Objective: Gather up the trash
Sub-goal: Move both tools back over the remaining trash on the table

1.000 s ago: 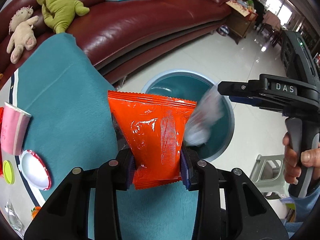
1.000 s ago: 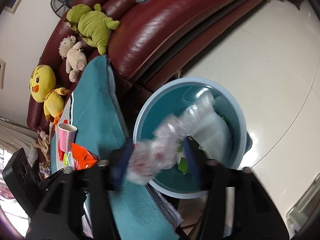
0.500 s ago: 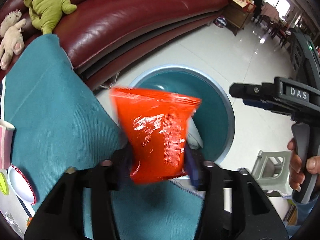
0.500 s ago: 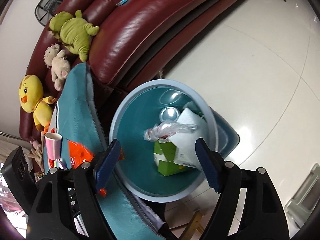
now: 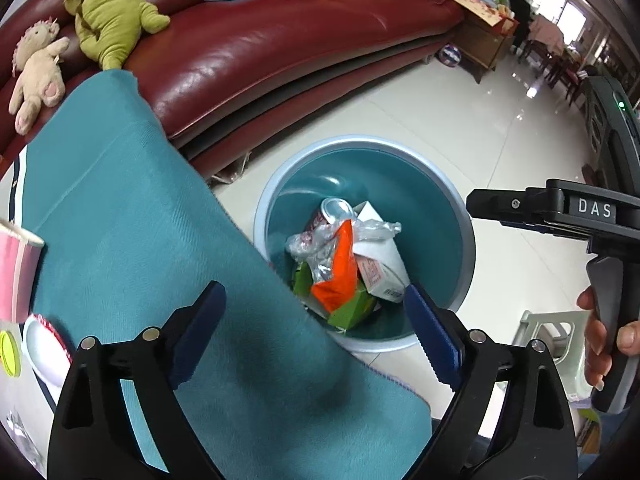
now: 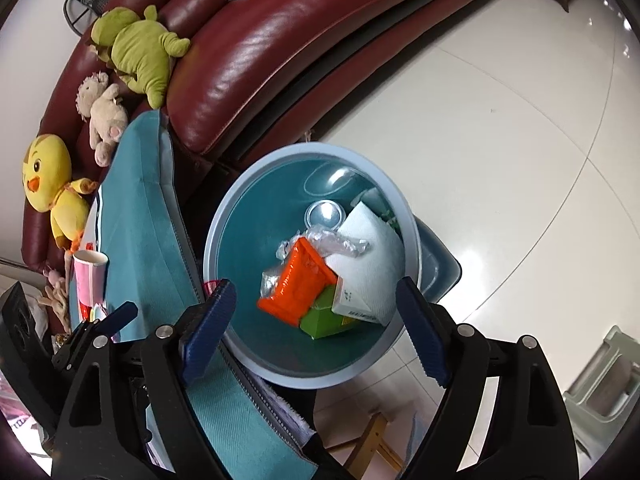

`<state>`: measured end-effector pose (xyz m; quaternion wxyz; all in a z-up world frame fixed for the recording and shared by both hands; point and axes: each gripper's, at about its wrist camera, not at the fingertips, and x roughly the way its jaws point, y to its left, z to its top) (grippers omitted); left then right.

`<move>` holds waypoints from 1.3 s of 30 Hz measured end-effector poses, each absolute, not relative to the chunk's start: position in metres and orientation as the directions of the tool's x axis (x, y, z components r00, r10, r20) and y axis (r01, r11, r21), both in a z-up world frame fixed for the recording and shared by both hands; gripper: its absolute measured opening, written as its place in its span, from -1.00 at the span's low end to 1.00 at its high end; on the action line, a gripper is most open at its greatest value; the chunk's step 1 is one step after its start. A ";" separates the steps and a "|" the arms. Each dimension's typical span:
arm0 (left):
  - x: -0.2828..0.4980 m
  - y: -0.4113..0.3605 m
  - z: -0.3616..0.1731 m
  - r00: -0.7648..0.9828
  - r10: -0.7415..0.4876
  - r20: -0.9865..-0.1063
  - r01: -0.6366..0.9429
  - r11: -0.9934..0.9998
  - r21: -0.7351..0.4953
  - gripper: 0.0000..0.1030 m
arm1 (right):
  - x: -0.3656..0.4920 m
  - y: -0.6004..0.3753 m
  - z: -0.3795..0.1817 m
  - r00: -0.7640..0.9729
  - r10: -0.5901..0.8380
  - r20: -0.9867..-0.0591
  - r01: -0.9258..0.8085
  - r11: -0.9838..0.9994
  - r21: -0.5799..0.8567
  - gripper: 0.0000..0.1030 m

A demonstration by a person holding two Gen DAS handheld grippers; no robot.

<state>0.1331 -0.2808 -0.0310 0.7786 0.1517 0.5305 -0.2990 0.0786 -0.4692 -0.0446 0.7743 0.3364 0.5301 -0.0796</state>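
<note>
Left tool (image 5: 316, 330), right tool (image 6: 316, 330): jaws just spread wide, both empty. Orange wrapper (image 5: 338, 270) and clear plastic: in bin (image 6: 224, 236) beside surface (image 5: 132, 220). Drop step done. Next: fetch pink cup (image 5: 16, 264) from the surface.

Bright daylight, floor glare — fisheye-warped edges

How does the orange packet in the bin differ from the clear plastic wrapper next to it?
The orange packet is opaque, bright and keeps a fairly flat pouch shape; the clear plastic wrapper is see-through and crumpled. The orange packet lies over the green carton, while the clear plastic wrapper sits farther up the heap by the can. Both rest loose inside the bin, held by neither gripper.
</note>
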 end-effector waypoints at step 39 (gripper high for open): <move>0.098 -0.057 0.013 0.425 -0.335 -0.841 0.355 0.916 -0.186 0.92 | 0.084 -0.282 0.029 0.358 0.138 -0.923 0.192 0.957 0.218 0.66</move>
